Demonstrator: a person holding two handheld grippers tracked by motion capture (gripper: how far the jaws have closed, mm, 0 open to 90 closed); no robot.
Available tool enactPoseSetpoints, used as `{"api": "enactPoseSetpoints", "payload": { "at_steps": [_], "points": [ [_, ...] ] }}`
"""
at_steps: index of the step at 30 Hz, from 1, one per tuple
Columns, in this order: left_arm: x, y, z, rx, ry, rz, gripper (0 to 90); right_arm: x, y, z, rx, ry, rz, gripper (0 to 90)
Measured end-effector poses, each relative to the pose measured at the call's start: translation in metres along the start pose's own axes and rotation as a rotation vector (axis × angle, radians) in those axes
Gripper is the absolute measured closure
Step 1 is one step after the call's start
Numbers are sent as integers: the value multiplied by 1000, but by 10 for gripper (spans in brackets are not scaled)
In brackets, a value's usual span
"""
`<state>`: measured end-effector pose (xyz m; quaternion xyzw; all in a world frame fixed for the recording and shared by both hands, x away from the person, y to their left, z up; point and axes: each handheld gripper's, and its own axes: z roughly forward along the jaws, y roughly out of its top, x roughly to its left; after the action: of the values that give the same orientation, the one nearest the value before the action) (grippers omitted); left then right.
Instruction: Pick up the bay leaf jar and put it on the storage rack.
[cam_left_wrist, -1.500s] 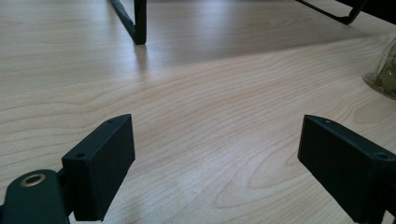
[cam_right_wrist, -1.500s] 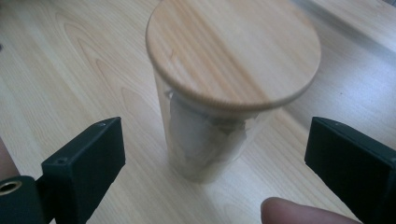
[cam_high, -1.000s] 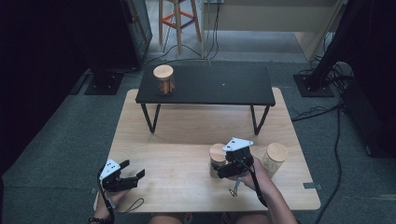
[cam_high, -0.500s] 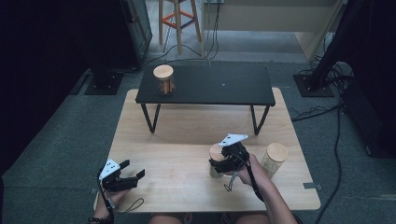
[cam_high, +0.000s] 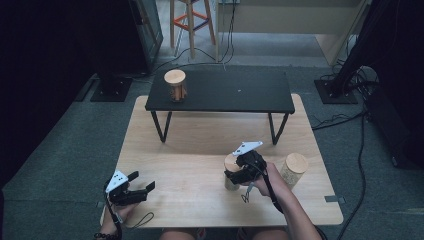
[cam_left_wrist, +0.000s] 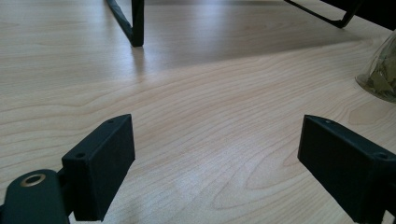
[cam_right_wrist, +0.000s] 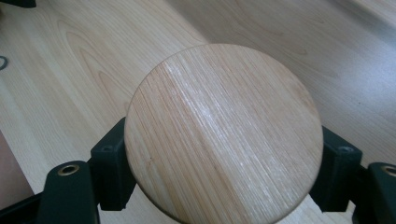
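second jar (cam_high: 293, 169) just right, black bench (cam_high: 220, 92) ahead

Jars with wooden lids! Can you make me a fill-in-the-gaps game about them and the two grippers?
1. The right gripper is shut on a jar with a round ____ lid.
2. The left gripper has its jaws ____, with nothing between them.
3. One more jar stands up on the small ____ table.
4. Counting them all, there are ____ jars, including the one by the right forearm.

Missing words: wooden; open; black; three
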<state>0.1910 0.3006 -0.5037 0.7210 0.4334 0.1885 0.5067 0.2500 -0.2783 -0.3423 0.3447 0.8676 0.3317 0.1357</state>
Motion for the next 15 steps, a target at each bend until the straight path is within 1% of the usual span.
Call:
{"api": "enactPoseSetpoints", "payload": {
  "at_steps": [1, 3, 5, 7, 11, 15],
  "points": [
    [0, 0, 0, 0, 0, -1, 112, 0, 0, 0, 1, -1, -3, 243],
    [0, 0, 0, 1, 0, 0, 112, 0, -1, -2, -12, 5, -16, 245],
    [0, 0, 0, -1, 0, 0, 112, -3, -2, -5, -27, 25, -35, 245],
    [0, 0, 0, -3, -1, -2, 112, -4, -2, -8, -37, 32, -38, 246],
    [0, -1, 0, -5, -1, 0, 112, -4, 3, -13, -33, 25, -54, 245],
    [0, -1, 0, -4, 0, 0, 112, -7, 9, -17, -25, 37, -68, 245]
  ]
}}
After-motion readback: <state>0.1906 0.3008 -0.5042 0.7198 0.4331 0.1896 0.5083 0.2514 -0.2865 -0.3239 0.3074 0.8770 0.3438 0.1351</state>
